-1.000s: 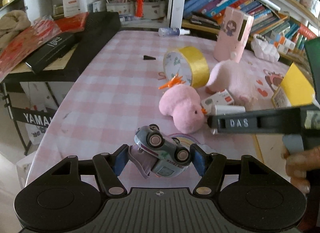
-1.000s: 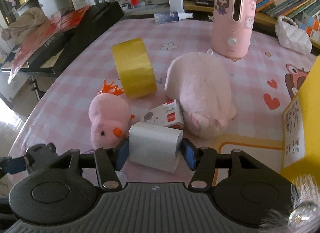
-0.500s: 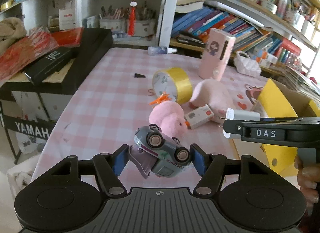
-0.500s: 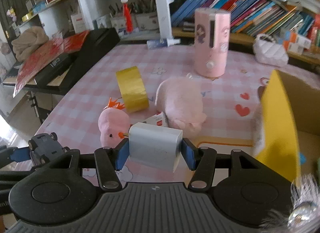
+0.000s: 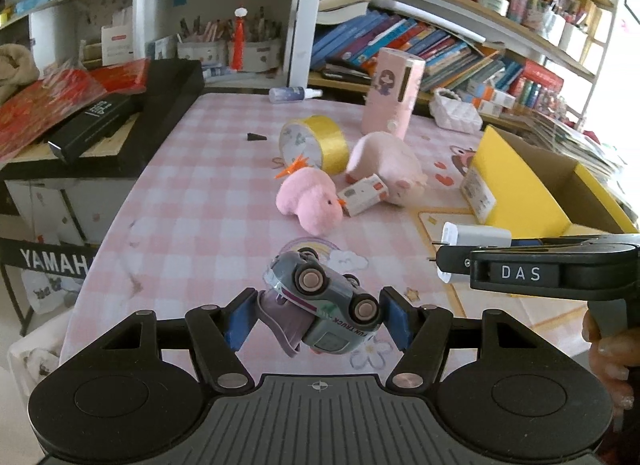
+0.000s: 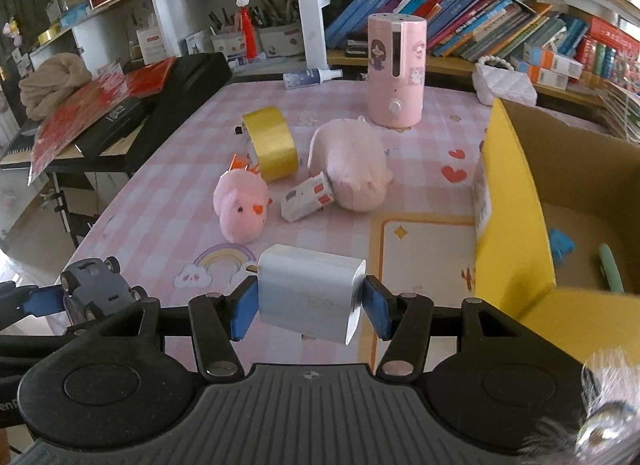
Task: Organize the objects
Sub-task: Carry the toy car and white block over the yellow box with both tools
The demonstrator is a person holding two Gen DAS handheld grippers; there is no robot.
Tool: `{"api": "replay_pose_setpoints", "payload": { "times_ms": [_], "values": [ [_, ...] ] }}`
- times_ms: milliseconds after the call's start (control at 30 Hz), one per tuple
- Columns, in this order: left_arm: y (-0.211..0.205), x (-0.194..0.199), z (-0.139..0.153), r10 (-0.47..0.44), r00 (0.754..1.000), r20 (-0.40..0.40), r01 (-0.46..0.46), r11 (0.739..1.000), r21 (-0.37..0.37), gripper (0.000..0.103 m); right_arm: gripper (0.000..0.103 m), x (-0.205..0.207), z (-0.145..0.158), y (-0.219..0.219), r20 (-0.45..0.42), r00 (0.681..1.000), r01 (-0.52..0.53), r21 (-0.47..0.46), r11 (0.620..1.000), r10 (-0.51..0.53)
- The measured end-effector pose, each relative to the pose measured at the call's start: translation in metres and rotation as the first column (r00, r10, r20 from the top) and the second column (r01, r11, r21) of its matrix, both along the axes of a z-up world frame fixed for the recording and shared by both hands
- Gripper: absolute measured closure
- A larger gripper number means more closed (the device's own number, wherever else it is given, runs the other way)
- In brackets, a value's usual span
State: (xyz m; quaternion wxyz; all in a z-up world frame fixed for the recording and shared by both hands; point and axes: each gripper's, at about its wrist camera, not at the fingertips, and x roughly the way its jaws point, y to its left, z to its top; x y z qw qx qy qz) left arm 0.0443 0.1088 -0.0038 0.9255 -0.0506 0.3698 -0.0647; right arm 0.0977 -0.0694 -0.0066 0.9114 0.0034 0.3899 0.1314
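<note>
Left gripper (image 5: 319,315): pinching a toy truck (image 5: 325,305), tipped on its side, off the table (image 5: 192,205).
Right gripper (image 6: 308,303): pinching a white charger (image 6: 310,295).
Yellow box (image 6: 516,225): at 3 o'clock of the charger.
Pink chick (image 6: 242,209): at 11 o'clock.
Tape roll (image 6: 272,143): beyond the chick.

A grey toy car (image 5: 325,307) tilted wheels-up and a white charger block (image 6: 310,292) are both held above the table.

Crowded bookshelves (image 5: 440,37), pink checked table (image 5: 208,201), bright window (image 5: 624,45)
</note>
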Motion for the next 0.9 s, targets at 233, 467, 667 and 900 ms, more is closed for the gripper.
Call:
{"api": "replay_pose_setpoints", "payload": {
  "times_ms": [233,467,667,900],
  "values": [
    [-0.008,-0.025,0.002,-0.054,0.999,0.009,0.054,0.999,0.004,0.037,0.05,-0.037,-0.001,-0.008,-0.005,0.999,0.038,0.003,0.999,-0.038],
    [-0.023,-0.046,0.004,-0.135,0.991,0.022,0.134,0.991,0.017,0.037,0.05,-0.072,-0.001,-0.024,0.0,0.994,0.113,0.016,0.993,-0.113],
    [-0.034,-0.059,0.003,-0.19,0.982,0.024,0.189,0.982,0.022,0.037,0.05,-0.097,-0.004,-0.034,0.0,0.987,0.162,0.022,0.987,-0.162],
    [-0.053,-0.074,0.002,-0.284,0.959,0.022,0.283,0.959,0.033,0.037,0.05,-0.126,-0.008,-0.054,-0.009,0.967,0.253,0.032,0.967,-0.253]
  ]
}}
